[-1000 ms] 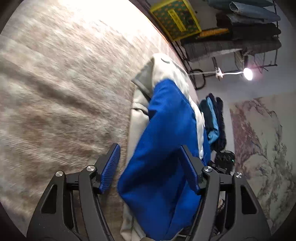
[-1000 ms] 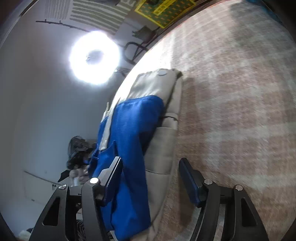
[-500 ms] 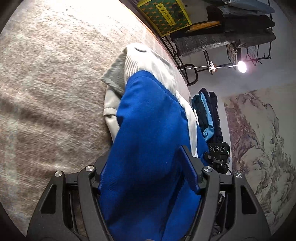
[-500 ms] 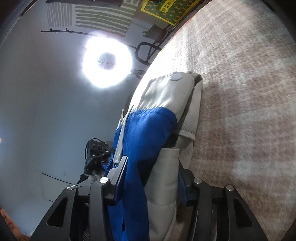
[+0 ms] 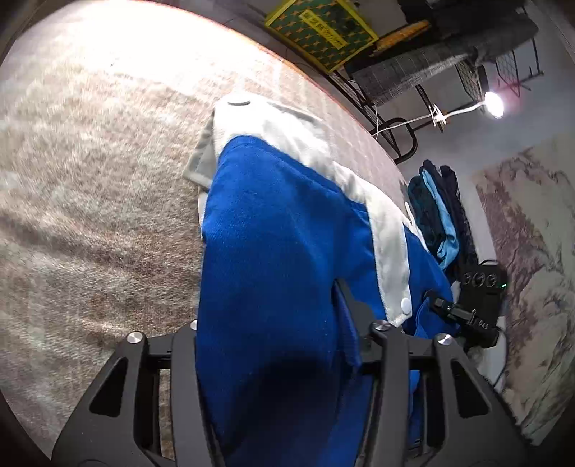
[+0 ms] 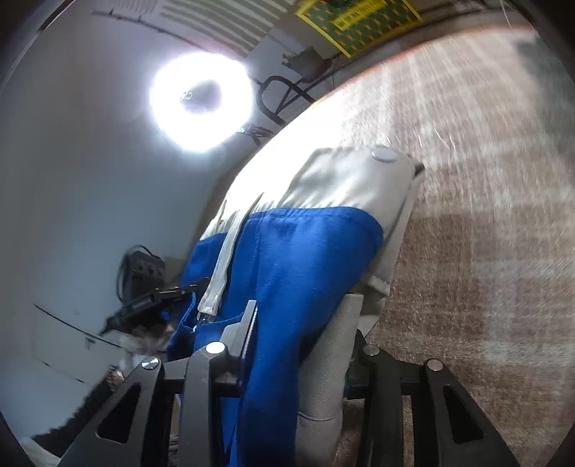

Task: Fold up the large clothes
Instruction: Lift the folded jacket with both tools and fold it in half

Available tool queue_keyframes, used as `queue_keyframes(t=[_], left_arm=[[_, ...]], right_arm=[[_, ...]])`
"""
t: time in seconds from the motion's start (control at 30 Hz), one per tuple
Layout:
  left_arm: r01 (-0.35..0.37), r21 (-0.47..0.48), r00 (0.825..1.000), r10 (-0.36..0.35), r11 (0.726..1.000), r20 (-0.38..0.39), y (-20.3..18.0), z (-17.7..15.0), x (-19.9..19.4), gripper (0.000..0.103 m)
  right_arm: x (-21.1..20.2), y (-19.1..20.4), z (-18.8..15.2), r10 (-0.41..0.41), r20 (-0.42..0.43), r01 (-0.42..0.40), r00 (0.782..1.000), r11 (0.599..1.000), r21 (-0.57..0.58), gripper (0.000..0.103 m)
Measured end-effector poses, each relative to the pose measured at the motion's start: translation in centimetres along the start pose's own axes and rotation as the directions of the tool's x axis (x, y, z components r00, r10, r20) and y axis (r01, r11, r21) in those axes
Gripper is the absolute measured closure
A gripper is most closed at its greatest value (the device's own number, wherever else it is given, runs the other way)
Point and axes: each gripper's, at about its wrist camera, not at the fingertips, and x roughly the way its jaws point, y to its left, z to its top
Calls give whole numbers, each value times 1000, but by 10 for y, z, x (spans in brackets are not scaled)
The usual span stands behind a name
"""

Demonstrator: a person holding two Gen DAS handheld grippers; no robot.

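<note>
A blue jacket (image 5: 280, 233) with beige-white collar and trim lies lengthwise on a beige woven surface (image 5: 90, 179). Its near end bunches up between the fingers of my left gripper (image 5: 269, 316), whose jaws are closing. Blue cloth fills the whole gap and hides the left finger. In the right wrist view the same jacket (image 6: 305, 251) shows blue cloth and a beige sleeve. Both sit between the fingers of my right gripper (image 6: 303, 330), whose jaws are also closing, with the pads against the cloth on both sides.
A wire rack of folded clothes (image 5: 431, 64) and a yellow-green box (image 5: 320, 32) stand beyond the far edge. Dark and light blue clothes (image 5: 438, 215) hang at the right. A ring light (image 6: 201, 104) glares at the left. A small lamp (image 5: 494, 104) shines by the rack.
Both grippers have moved forward over the jacket's near end and their jaws have narrowed around it. The cloth now fills each gap and its near end has risen.
</note>
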Motion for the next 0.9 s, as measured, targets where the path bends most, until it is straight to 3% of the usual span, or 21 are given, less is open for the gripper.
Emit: queue_keyframes(t=[0.37, 0.53, 0.9], left_arm=[[-126, 182, 990, 113, 975, 81, -57, -24, -19, 71], [-140, 246, 988, 119, 959, 95, -96, -41, -24, 72], [-107, 428, 994, 82, 898, 76, -188, -78, -2, 73]], right_arm=[[-5, 64, 14, -114, 39, 119, 993, 972, -204, 79], [-18, 91, 13, -142, 53, 151, 988, 952, -265, 80], [-101, 75, -10, -210, 136, 241, 968, 928, -284, 81]])
